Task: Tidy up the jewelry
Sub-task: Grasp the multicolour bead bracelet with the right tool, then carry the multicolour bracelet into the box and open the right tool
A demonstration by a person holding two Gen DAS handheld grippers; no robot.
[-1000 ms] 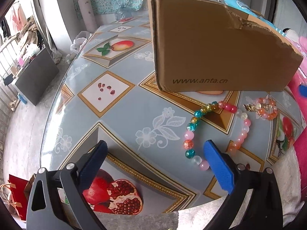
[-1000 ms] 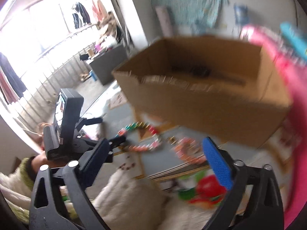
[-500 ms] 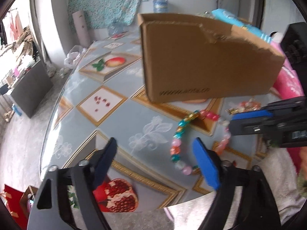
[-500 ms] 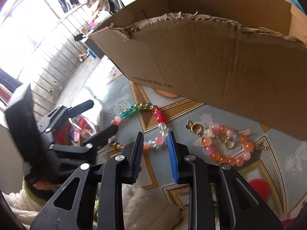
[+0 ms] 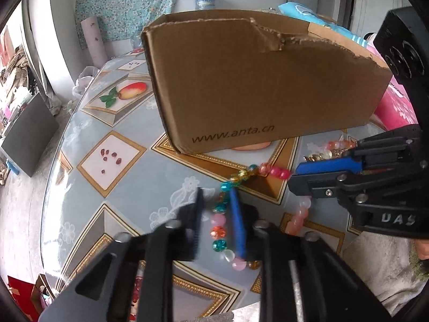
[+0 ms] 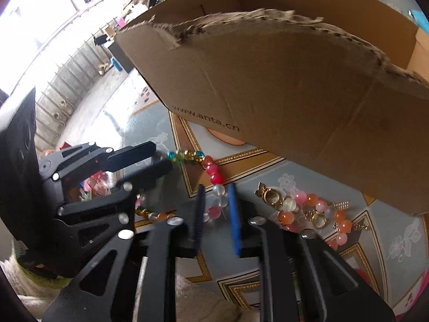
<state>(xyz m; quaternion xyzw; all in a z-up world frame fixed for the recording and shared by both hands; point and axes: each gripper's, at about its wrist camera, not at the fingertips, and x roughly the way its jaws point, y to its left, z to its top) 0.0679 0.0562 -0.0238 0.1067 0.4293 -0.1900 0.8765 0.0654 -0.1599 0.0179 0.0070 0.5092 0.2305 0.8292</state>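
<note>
A string of coloured glass beads [image 5: 276, 172] [image 6: 211, 169] lies in a loop on the patterned table [image 5: 80, 214], in front of a torn cardboard box [image 5: 254, 86] [image 6: 281, 94]. My left gripper [image 5: 215, 191] [image 6: 162, 154] straddles the loop's left side, its jaws closing with the teal and pink beads pinched between the pads. My right gripper [image 6: 216, 187] [image 5: 293, 177] is closing on the loop's right side, white and pink beads between its pads. A second bracelet [image 6: 311, 201] [image 5: 337, 145], with orange beads and gold charms, lies loose to the right.
The box stands close behind both grippers. The table's curved edge runs down the left, and a grey cabinet [image 5: 26, 134] sits on the floor beyond it. A pink bundle [image 5: 394, 107] lies at the right. Fuzzy white fabric [image 5: 375, 268] covers the near edge.
Both grippers went from wide open to nearly closed. The right one swung down from above the box to the bead loop. The left one moved forward over the loop's left side.
</note>
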